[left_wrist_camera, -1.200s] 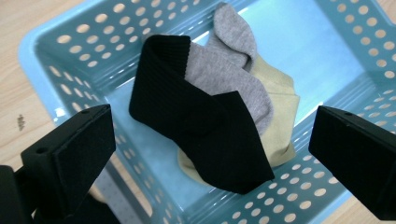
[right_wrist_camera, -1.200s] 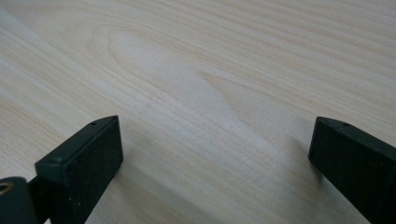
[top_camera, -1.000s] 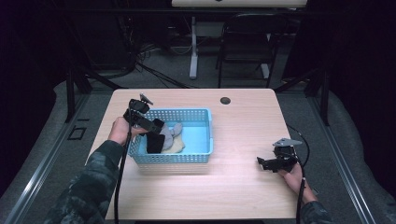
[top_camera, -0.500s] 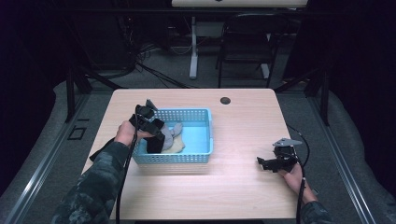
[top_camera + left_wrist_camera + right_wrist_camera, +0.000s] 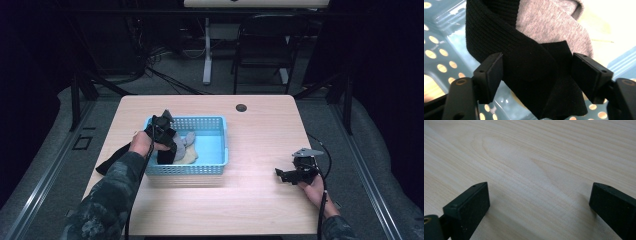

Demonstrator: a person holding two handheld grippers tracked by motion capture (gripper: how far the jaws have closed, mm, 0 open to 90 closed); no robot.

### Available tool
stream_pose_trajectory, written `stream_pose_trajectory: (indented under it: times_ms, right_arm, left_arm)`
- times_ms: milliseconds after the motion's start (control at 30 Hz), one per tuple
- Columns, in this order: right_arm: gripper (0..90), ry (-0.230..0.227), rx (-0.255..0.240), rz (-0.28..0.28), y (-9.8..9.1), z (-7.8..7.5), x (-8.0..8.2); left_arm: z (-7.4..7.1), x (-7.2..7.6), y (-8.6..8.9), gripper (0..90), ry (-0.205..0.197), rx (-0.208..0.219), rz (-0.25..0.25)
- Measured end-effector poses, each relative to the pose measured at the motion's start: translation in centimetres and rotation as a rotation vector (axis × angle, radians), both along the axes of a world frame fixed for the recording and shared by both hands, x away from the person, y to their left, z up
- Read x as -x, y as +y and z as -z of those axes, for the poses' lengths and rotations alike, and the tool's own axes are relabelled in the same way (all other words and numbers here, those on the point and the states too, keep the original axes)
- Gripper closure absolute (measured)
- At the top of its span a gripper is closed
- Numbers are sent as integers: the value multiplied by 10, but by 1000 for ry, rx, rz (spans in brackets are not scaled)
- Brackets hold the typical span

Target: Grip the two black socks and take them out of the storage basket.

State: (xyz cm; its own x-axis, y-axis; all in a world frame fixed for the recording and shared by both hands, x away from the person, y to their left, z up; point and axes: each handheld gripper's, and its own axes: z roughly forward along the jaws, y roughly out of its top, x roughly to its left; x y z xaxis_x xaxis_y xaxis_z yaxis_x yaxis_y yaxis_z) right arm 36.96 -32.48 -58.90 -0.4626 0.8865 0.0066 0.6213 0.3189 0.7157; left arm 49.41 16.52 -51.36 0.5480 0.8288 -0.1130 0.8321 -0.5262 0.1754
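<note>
A blue perforated basket (image 5: 210, 169) stands left of centre on the wooden table (image 5: 260, 145). Inside lie a black ribbed sock (image 5: 529, 67), a grey sock (image 5: 554, 22) and a pale cream cloth (image 5: 192, 157). My left gripper (image 5: 537, 75) reaches down into the basket's left end (image 5: 167, 142). Its jaws have just been closing and stand on either side of the black sock, the pads (image 5: 495, 75) at the fabric's edges without squeezing it. My right gripper (image 5: 539, 200) rests low over bare wood at the table's right front (image 5: 282, 175), open and empty.
A round dark cable hole (image 5: 241, 107) sits near the table's far edge. A dark strip (image 5: 112, 161), cable or cloth, lies on the table left of the basket. A folding chair (image 5: 265, 45) and a desk leg (image 5: 206, 50) stand beyond the table.
My left gripper has come down from above the basket's left rim into the basket, onto the black sock. The right hand has stayed put.
</note>
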Motion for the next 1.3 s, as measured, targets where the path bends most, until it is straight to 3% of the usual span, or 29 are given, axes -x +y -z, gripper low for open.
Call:
stream_pose_trajectory:
  times_ms: [200, 400, 433, 600, 700, 1167, 1300]
  right_arm:
    - [24, 1, -1, -5, 0, 0, 0]
    - [24, -1, -4, -6, 0, 0, 0]
    - [24, -1, -4, -6, 0, 0, 0]
    - [24, -1, -4, -2, 0, 0, 1]
    - [24, -1, -4, -3, 0, 0, 0]
    - [23, -1, -4, -5, 0, 0, 0]
    - [23, -2, -4, -5, 0, 0, 0]
  left_arm:
    - [3, 0, -2, 432, -1, -24, -9]
    - [2, 0, -2, 639, 2, -31, 9]
    - [1, 1, -1, 697, -12, -29, 9]
    - [-2, 6, 3, 805, -49, -49, 34]
    - [-14, 10, 9, 814, -91, -50, 40]
    - [-46, 15, 21, 829, -140, -44, 75]
    - [-59, 13, 24, 828, -142, 8, 85]
